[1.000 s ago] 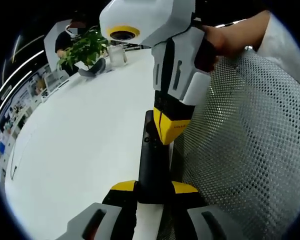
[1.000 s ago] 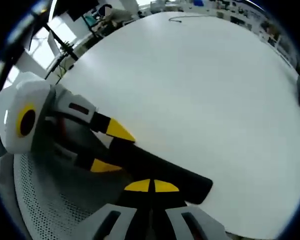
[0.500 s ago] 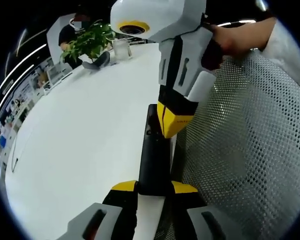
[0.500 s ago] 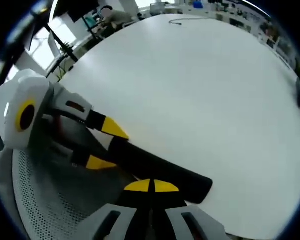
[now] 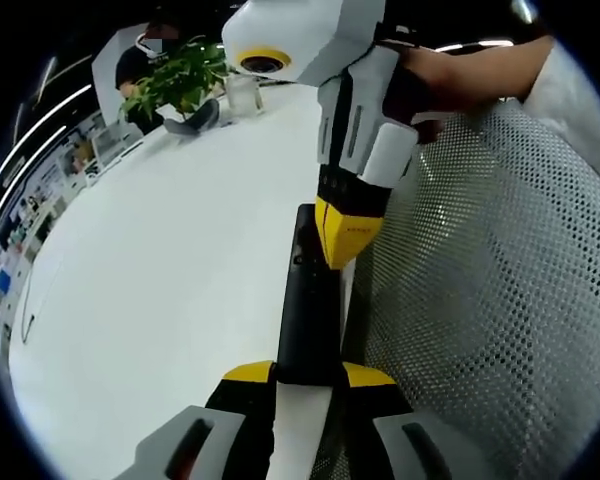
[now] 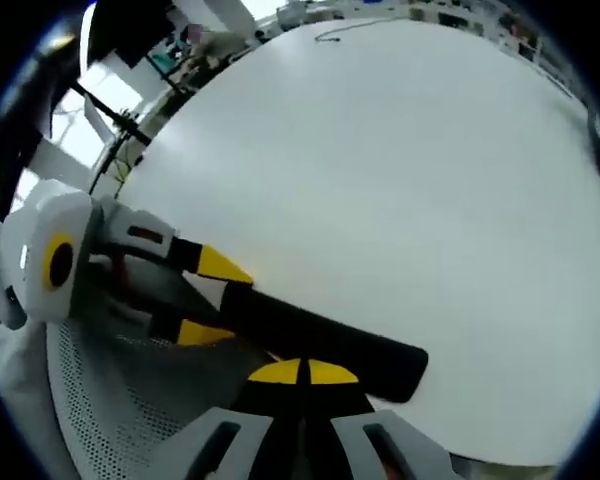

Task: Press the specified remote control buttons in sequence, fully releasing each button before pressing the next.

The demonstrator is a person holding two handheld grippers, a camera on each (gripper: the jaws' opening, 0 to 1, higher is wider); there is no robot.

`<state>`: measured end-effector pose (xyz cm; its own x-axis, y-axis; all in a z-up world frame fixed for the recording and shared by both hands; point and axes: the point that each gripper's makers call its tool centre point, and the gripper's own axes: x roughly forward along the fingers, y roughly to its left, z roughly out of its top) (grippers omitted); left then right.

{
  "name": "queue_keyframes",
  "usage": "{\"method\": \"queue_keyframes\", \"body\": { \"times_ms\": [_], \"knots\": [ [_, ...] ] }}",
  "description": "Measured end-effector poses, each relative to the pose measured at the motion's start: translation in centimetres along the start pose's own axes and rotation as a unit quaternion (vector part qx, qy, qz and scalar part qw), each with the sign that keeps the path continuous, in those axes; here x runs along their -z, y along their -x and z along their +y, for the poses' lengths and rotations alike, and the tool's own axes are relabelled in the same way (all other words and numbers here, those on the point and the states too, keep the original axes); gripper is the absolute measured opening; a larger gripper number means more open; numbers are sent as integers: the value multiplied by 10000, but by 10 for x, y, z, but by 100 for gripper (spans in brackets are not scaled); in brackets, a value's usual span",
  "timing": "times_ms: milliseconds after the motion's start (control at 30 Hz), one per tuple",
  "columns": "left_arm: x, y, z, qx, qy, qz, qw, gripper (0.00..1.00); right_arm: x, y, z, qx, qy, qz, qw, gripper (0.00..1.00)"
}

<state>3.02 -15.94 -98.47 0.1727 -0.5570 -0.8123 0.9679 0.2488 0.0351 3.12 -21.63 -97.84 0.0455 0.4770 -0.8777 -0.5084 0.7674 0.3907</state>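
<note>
A long black remote (image 5: 306, 300) lies along the white table's (image 5: 160, 280) edge. My left gripper (image 5: 308, 375) is shut on its near end, one yellow tip on each side. My right gripper (image 5: 345, 235) comes down from above, held by a hand, its yellow tips together and resting on the remote's upper part. In the right gripper view the remote (image 6: 320, 335) runs across just above my shut right gripper (image 6: 302, 372), which touches its top face. The left gripper (image 6: 215, 300) clamps the remote's left end there.
A white mesh chair back (image 5: 490, 280) stands right beside the table edge. At the table's far end are a green plant (image 5: 175, 85), a glass (image 5: 242, 97) and a seated person (image 5: 145, 60). A thin cable (image 6: 340, 30) lies far across the table.
The right gripper's tip has crept slightly toward the remote's far end. Both views have shifted a little with the hands. The left gripper's hold is unchanged.
</note>
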Motion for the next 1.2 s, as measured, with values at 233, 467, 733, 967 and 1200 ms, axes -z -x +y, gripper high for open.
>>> {"method": "queue_keyframes", "body": {
  "times_ms": [233, 467, 733, 967, 1200],
  "knots": [
    [0, -1, 0, -2, -17, 31, 10000, 24, 1, 0, 1, 43, 61, 11, 10000, 0],
    [-3, -2, -1, 4, -96, -7, 10000, 24, -4, 1, 3, 37, 126, -126, 9998, 0],
    [-5, -4, -3, 17, -106, -73, 9999, 24, -10, 3, 3, -68, 61, -314, 9995, 0],
    [-5, -5, -3, 22, -68, -113, 9999, 24, -10, -1, 2, -131, 53, -326, 9994, 0],
    [-5, -6, -5, 19, -46, -133, 9999, 24, -7, -2, 5, -191, 164, -261, 9993, 0]
  ]
}}
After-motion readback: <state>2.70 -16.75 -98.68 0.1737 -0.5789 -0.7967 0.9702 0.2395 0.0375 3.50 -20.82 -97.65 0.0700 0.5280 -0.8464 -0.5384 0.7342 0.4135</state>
